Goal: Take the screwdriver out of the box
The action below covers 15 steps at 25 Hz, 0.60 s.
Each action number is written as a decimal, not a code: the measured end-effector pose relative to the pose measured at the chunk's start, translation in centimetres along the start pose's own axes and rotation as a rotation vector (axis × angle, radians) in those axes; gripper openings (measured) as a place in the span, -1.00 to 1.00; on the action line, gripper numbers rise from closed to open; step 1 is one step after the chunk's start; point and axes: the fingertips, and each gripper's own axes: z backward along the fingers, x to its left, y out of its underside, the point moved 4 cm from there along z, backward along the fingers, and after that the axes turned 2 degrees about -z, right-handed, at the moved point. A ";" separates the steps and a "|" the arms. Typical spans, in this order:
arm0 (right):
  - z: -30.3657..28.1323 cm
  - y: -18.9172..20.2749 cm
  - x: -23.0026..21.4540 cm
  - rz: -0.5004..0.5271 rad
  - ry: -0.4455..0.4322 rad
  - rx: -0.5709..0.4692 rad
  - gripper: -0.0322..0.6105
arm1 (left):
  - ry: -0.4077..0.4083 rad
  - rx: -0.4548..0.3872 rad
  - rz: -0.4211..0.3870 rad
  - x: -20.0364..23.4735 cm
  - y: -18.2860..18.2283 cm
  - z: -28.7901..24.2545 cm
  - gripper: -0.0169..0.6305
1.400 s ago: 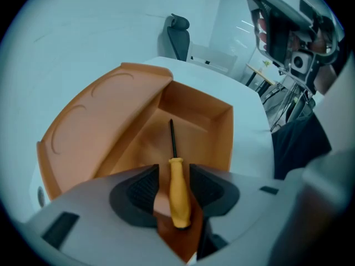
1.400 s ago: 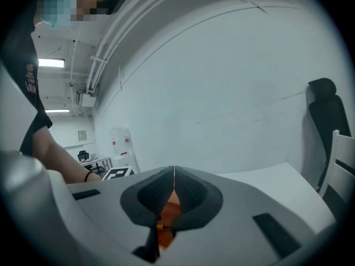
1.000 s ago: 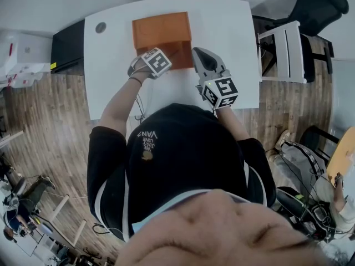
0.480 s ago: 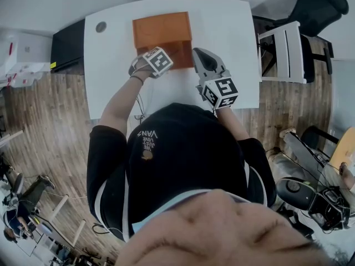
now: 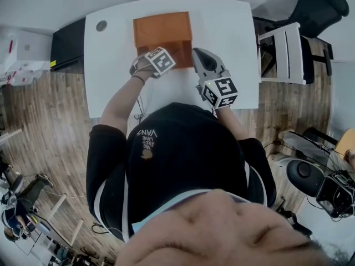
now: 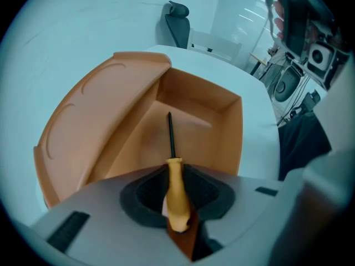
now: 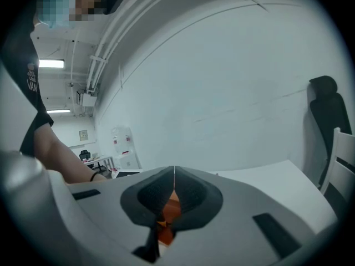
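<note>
Your black shirt (image 5: 148, 135) bore the only print you could have read: the brand word "VANS" in pale letters. It showed upside down in the head view, with smaller lines next to it too fine to make out and a small orange emblem close by. The same word stood sideways on that shirt in the right gripper view, where a notice (image 7: 83, 134) on the far wall and the red-and-white labels on a white cabinet (image 7: 123, 143) were too small to read.
</note>
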 end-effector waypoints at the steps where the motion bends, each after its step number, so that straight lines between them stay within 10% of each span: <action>1: 0.0 0.0 0.0 0.000 -0.001 0.000 -0.86 | 0.000 0.003 0.001 0.0 0.0 0.0 -0.66; 15: 0.1 -0.2 0.1 -0.006 -0.005 -0.002 -0.86 | -0.017 -0.007 0.026 -0.1 0.0 0.4 -0.68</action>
